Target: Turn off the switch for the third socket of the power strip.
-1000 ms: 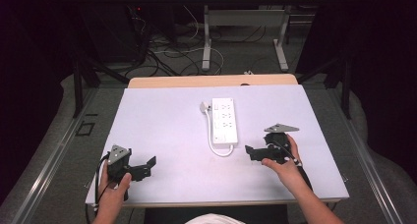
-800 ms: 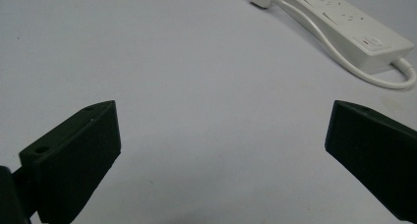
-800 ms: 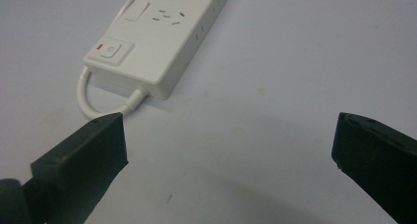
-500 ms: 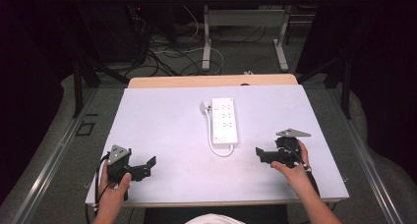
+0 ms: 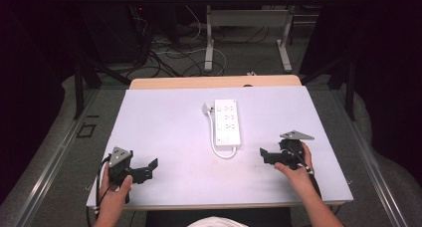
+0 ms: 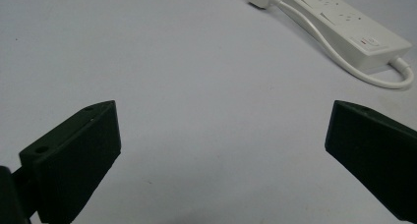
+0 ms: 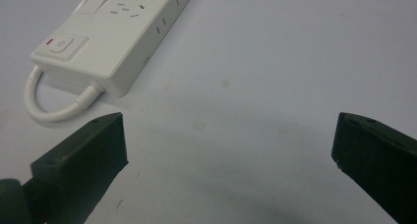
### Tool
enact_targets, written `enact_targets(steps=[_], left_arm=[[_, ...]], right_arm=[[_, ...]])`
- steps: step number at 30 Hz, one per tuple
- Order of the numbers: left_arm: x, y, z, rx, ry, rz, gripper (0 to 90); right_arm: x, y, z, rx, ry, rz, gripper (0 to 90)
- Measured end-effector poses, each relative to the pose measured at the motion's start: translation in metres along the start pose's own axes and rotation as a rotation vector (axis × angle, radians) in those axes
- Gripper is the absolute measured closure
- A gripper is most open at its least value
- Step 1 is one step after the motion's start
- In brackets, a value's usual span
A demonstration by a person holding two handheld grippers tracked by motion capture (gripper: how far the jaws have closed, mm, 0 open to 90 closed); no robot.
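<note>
A white power strip [image 5: 227, 122] lies lengthwise at the middle of the white table [image 5: 169, 122], its short cable [image 5: 219, 150] looping back to a white plug [image 5: 207, 108] beside its far end. The left gripper [image 5: 152, 168] rests near the front left corner, open, nothing between its jaws; in its own view the power strip [image 6: 344, 27] lies far off at upper right. The right gripper [image 5: 263, 155] sits at the front right, open and empty, pointing left toward the strip's switch end. Its own view has the power strip [image 7: 113, 32] and cable loop [image 7: 49, 111] close by at upper left.
A wooden table edge [image 5: 214, 81] borders the far side of the white top. Beyond it, cables [image 5: 164, 48] and desk legs [image 5: 209, 38] stand on the grey floor. Broad bare tabletop lies left and right of the strip.
The right gripper has drawn back to the right, away from the power strip's near end. The left gripper has stayed where it was.
</note>
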State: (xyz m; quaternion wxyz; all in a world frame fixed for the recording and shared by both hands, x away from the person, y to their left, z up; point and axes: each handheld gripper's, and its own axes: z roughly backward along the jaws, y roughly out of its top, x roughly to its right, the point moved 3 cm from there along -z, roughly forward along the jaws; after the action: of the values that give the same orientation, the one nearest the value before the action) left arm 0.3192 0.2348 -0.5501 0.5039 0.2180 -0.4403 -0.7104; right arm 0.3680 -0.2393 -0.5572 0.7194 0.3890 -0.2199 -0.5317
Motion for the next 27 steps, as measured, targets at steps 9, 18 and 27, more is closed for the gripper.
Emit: enact_targets(steps=[9, 18, 27], left_arm=[[-0.0008, -0.0004, 0.0008, 0.000, 0.004, 0.006, 0.2], [-0.0017, -0.0003, 0.0017, -0.005, 0.003, 0.005, 0.2], [-0.0017, 0.0001, 0.0013, -0.006, 0.000, 0.005, 0.2]], right_arm=[[0.0001, -0.0037, -0.0057, -0.017, 0.004, 0.005, 0.0], [-0.0011, -0.0049, -0.0085, -0.024, 0.010, 0.004, 0.0], [0.0020, -0.0051, -0.0083, -0.022, 0.009, -0.005, 0.0]])
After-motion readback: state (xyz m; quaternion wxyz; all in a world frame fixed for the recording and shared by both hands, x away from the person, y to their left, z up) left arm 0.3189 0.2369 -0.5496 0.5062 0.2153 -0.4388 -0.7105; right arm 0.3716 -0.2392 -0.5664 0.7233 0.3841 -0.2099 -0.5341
